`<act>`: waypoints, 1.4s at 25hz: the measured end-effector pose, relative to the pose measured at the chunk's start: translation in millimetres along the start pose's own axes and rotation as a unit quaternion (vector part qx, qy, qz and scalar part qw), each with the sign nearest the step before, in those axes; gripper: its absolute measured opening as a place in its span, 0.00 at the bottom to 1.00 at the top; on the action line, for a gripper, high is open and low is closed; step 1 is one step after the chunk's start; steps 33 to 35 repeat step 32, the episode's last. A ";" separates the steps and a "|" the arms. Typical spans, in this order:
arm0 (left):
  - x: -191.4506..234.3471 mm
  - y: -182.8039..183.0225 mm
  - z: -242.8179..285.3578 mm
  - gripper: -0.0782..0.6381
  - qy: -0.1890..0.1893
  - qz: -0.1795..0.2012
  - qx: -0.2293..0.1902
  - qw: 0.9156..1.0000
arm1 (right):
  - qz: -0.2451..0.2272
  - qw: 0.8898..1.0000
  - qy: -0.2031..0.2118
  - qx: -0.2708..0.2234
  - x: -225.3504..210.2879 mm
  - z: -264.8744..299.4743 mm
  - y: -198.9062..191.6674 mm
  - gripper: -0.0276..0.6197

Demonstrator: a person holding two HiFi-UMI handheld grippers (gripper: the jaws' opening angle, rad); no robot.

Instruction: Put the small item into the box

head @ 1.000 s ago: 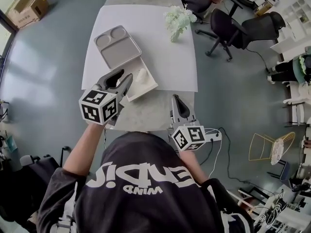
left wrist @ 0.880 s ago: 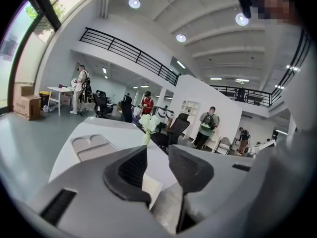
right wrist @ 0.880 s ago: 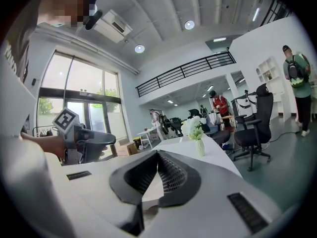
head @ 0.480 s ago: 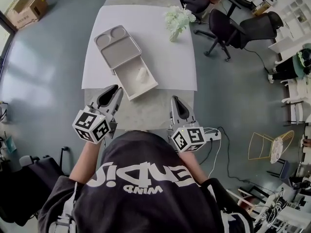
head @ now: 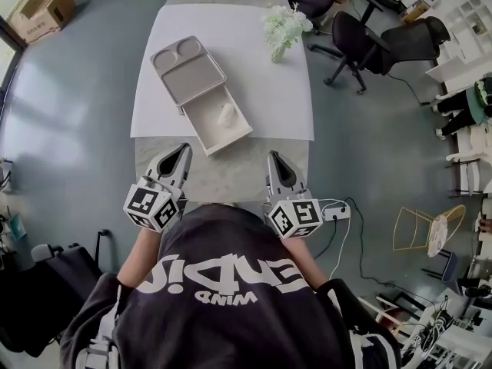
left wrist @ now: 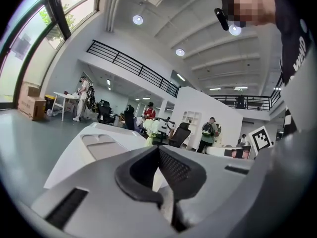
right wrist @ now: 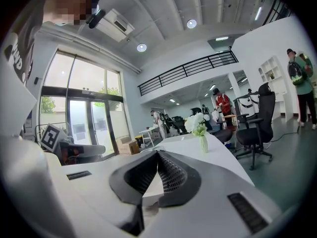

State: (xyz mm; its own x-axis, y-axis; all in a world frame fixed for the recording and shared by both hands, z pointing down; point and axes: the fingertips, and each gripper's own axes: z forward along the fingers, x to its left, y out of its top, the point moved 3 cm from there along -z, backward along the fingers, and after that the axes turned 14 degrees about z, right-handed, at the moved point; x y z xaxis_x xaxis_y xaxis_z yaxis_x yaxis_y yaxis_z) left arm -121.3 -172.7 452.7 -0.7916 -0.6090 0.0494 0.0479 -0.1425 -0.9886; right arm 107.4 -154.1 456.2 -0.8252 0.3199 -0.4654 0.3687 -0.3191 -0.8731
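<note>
An open pale box [head: 201,126] lies on the white table cover, its hinged lid [head: 187,69] folded back to the far left. A small whitish item [head: 227,114] rests inside the box's tray. My left gripper [head: 184,149] hovers over the grey table edge just short of the box, jaws shut and empty. My right gripper [head: 272,156] sits level with it to the right, also shut and empty. In the left gripper view the closed jaws [left wrist: 159,148] point toward the lid [left wrist: 104,147]. The right gripper view shows closed jaws [right wrist: 157,153] with nothing between them.
A vase of white flowers [head: 281,31] stands near the table's far right edge. Black office chairs [head: 369,41] are on the floor to the right. A power strip [head: 337,211] lies by my right side. A cardboard box [head: 42,14] sits far left.
The left gripper has pulled back from over the box toward the person, and its jaws have gone from wide open to shut. The small item stays in the box. The right gripper has barely moved.
</note>
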 end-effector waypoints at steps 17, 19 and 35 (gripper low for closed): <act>11.1 -0.6 2.2 0.12 0.021 -0.023 0.004 1.000 | -0.008 1.000 0.018 0.018 4.2 13.3 -6.7 0.08; 10.7 -1.1 2.6 0.12 0.021 -0.023 0.004 0.999 | -0.009 1.000 0.019 0.018 3.0 13.0 -6.4 0.08; 10.5 -5.6 2.5 0.12 0.030 -0.029 0.013 0.999 | -0.008 0.999 0.021 0.026 -0.2 11.3 -7.4 0.08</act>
